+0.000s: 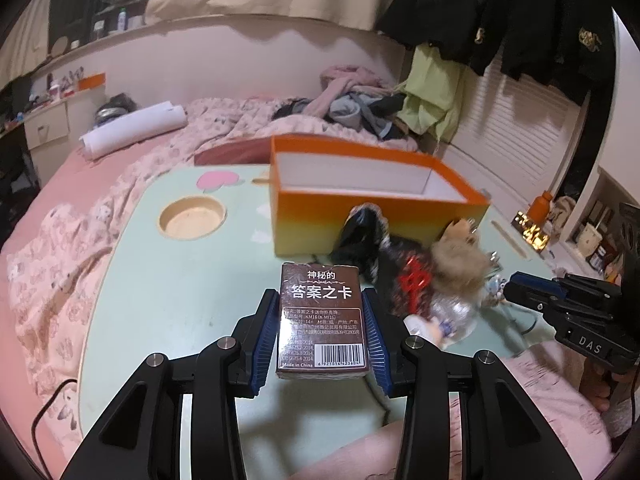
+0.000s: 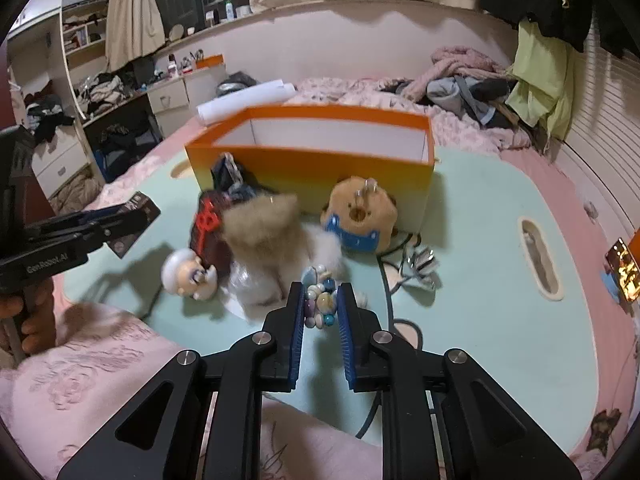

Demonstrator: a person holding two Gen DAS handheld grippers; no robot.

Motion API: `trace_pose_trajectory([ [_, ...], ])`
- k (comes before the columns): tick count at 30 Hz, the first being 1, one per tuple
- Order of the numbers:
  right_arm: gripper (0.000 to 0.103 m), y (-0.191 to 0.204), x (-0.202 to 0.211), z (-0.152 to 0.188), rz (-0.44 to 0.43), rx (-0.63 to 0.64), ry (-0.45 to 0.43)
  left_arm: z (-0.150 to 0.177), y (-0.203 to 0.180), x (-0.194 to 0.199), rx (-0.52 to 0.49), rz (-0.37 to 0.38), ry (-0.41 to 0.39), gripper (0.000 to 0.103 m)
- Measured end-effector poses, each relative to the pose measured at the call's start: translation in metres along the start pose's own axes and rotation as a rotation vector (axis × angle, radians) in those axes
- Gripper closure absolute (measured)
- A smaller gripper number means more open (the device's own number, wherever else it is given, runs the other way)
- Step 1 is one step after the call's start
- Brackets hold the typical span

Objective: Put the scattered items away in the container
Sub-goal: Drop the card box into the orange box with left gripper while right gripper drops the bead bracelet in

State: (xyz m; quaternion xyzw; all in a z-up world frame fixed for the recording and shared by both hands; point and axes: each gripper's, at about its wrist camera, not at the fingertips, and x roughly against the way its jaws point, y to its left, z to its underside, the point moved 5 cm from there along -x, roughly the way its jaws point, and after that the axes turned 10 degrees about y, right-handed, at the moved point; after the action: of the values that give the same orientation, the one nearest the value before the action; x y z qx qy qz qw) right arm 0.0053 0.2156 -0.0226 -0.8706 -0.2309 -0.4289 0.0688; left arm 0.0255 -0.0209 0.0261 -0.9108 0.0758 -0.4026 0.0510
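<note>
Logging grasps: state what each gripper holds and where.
Left gripper clamps the brown card box by its long sides. Right gripper pinches the bead cluster.

Both grippers, the left gripper (image 1: 322, 312) and the right gripper (image 2: 320, 300), were matte black linkages with silver pivot screws and ribbed blue pads (image 2: 295, 336) (white lettering marked their bodies); bare fingers (image 2: 38, 322) gripped one handle.
</note>
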Motion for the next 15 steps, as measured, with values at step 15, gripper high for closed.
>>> trace_pose_trajectory([
  [15,0.086,-0.021,0.027,-0.093,-0.037,-0.049,-0.157,-0.102,-0.040,0.000,-0.091,0.047,-0.041,0.063],
])
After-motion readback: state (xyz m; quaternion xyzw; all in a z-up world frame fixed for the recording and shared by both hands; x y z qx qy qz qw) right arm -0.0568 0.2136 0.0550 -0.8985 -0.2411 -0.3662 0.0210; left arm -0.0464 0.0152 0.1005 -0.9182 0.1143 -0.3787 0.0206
